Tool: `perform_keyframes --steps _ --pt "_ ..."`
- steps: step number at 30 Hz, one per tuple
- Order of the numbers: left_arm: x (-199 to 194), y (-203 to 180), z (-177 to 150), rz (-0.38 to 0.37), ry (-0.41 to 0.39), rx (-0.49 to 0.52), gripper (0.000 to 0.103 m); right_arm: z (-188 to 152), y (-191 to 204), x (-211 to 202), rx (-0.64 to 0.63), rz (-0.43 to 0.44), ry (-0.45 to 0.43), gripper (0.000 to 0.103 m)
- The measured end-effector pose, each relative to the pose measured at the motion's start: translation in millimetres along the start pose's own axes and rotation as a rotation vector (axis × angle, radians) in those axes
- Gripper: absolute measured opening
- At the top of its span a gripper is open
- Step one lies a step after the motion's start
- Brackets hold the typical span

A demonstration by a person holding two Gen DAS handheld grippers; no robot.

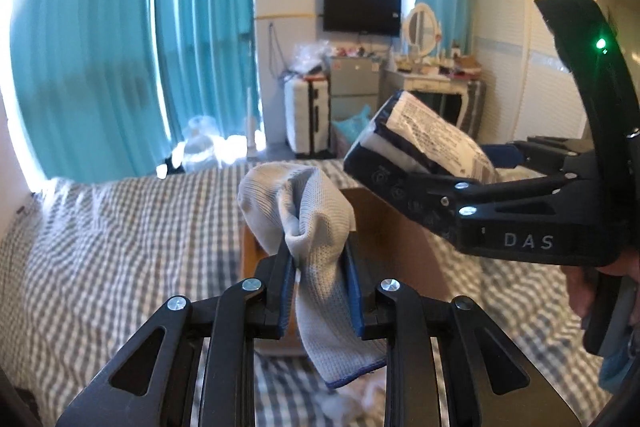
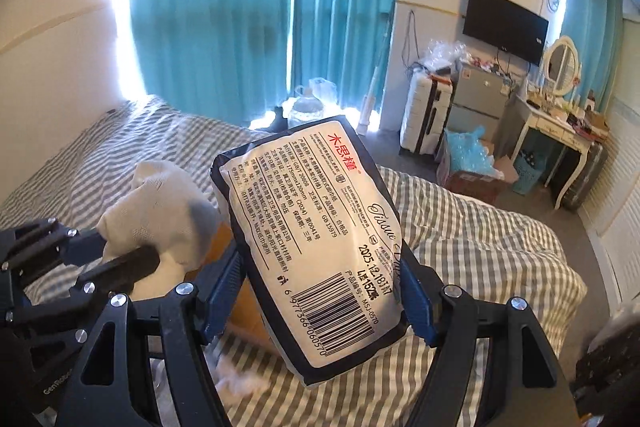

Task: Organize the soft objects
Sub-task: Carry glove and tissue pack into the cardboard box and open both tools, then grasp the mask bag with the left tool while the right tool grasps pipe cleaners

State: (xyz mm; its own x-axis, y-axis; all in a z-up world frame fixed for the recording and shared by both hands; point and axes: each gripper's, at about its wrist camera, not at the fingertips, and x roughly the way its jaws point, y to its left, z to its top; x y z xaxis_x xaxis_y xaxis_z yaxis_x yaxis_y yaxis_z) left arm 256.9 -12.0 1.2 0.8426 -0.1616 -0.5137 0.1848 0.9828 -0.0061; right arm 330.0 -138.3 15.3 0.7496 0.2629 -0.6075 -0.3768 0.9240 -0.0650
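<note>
left gripper [image 1: 320,291] pinching grey cloth [image 1: 308,223], right gripper [image 2: 320,291] clamping tissue pack [image 2: 316,239], barcode right-view only

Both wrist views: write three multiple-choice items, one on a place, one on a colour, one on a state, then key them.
1. Where is the brown cardboard box?
A. on the checked bed
B. on the white dressing table
C. on the floor by the curtains

2. What colour are the curtains?
A. red
B. teal
C. yellow

3. What is the right gripper doing?
A. hanging open
B. shut on the black-and-white plastic tissue pack
C. shut on the grey knitted cloth

Key: 1 A, the box sits on the grey-checked bedcover. 2 B, both views show teal. 3 B, its blue pads press the pack's sides; the left gripper holds the cloth.
</note>
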Motion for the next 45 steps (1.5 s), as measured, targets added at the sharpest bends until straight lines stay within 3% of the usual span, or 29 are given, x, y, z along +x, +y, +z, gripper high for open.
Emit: perform_keyframes --steps 6,10,12,15,16,17,23,33,39,45 --pt "66 12 -14 -0.006 0.088 0.008 0.027 -8 -12 74 0.039 -0.005 0.095 0.071" --pt "90 13 -25 0.009 0.132 0.011 0.03 -24 -19 98 0.061 0.025 0.114 0.075" --pt "96 15 -25 0.002 0.163 -0.011 0.039 -27 -20 102 0.072 0.031 0.105 0.081" --pt "96 19 -22 0.0 0.163 -0.057 0.063 -29 -26 102 0.093 0.033 0.093 0.091" --pt "90 20 -20 0.003 0.138 -0.064 0.073 -28 -29 98 0.103 0.028 0.076 0.094" --pt "85 19 -18 0.007 0.116 -0.066 0.077 -28 -32 90 0.115 0.013 0.053 0.098" --pt "38 8 -5 0.076 0.057 -0.002 0.077 -16 -37 40 0.108 -0.016 -0.009 0.1" --pt "-81 -6 0 0.171 -0.01 0.061 0.077 -20 -28 -108 0.037 -0.009 -0.082 0.101" --pt "-114 -12 -28 0.133 0.056 0.0 0.077 -51 -7 -162 -0.03 0.027 -0.06 0.101" --pt "-114 -25 -82 0.116 0.136 -0.031 0.077 -107 18 -148 -0.071 0.056 0.039 0.101"
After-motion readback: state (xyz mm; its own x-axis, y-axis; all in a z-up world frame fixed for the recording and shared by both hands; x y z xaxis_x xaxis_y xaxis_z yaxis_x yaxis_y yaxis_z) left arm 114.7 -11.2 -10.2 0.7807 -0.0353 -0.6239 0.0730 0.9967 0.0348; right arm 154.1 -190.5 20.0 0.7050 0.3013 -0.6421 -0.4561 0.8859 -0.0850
